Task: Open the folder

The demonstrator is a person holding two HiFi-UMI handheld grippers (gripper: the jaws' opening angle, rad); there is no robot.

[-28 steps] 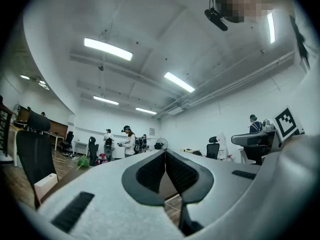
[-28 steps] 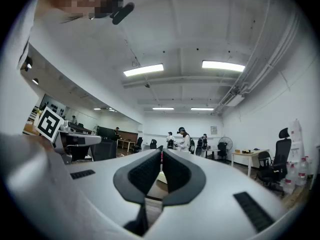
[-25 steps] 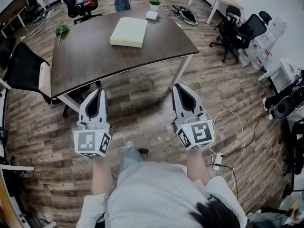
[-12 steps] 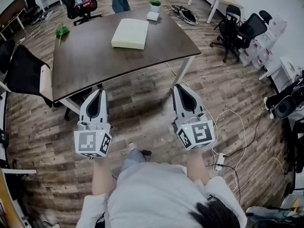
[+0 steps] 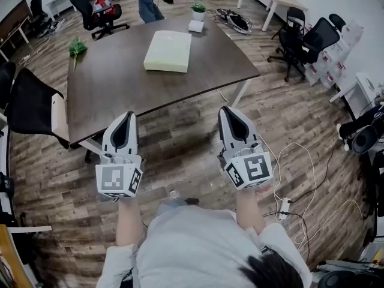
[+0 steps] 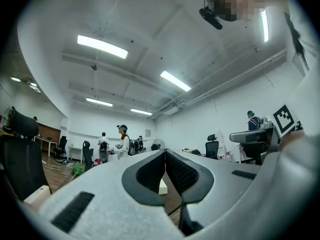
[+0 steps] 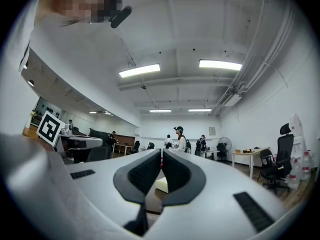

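A person stands at the near edge of a dark wooden table [image 5: 114, 83], holding a gripper in each hand above the plank floor. The left gripper [image 5: 125, 117], lower left of the frame, and the right gripper [image 5: 228, 111], lower centre-right, both have their jaws drawn together at the tips with nothing between them. The pale yellow-green folder [image 5: 168, 51] lies shut and flat on the far half of the table, upper centre, well apart from both grippers. Beyond it, by the far edge, sit a small white box [image 5: 195, 26] and a potted plant [image 5: 198, 7]. A leafy green sprig [image 5: 76, 45] lies at the table's upper-left corner.
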